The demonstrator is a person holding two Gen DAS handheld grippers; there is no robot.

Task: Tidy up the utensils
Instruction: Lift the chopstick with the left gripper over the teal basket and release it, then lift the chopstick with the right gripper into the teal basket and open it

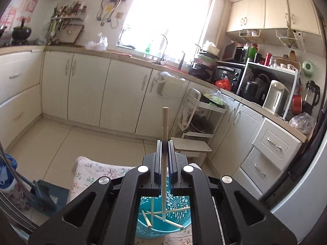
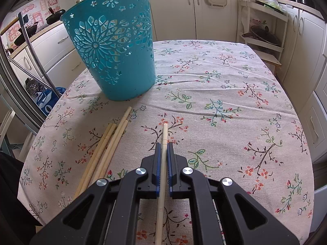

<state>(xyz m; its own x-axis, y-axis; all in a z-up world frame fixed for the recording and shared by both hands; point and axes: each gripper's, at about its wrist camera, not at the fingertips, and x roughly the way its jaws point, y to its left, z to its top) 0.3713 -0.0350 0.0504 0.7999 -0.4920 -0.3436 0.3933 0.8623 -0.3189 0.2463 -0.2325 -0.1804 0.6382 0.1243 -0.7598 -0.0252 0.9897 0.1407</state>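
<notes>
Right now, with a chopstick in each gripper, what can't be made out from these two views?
- Left wrist view: the basket interior is mostly hidden by the left gripper; no full count of chopsticks inside.
- Right wrist view: the loose chopsticks run under the right gripper; their near ends are hidden.
- Right wrist view: the held chopstick is cut off by the bottom edge.

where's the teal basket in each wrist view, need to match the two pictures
Left wrist view: the teal basket is at bottom centre, seen from above through the left gripper, with loose chopsticks lying inside it.
Right wrist view: the teal basket stands upright at upper left on the table, beyond the right gripper.
Shared landmark: the floral tablecloth under the basket.
</notes>
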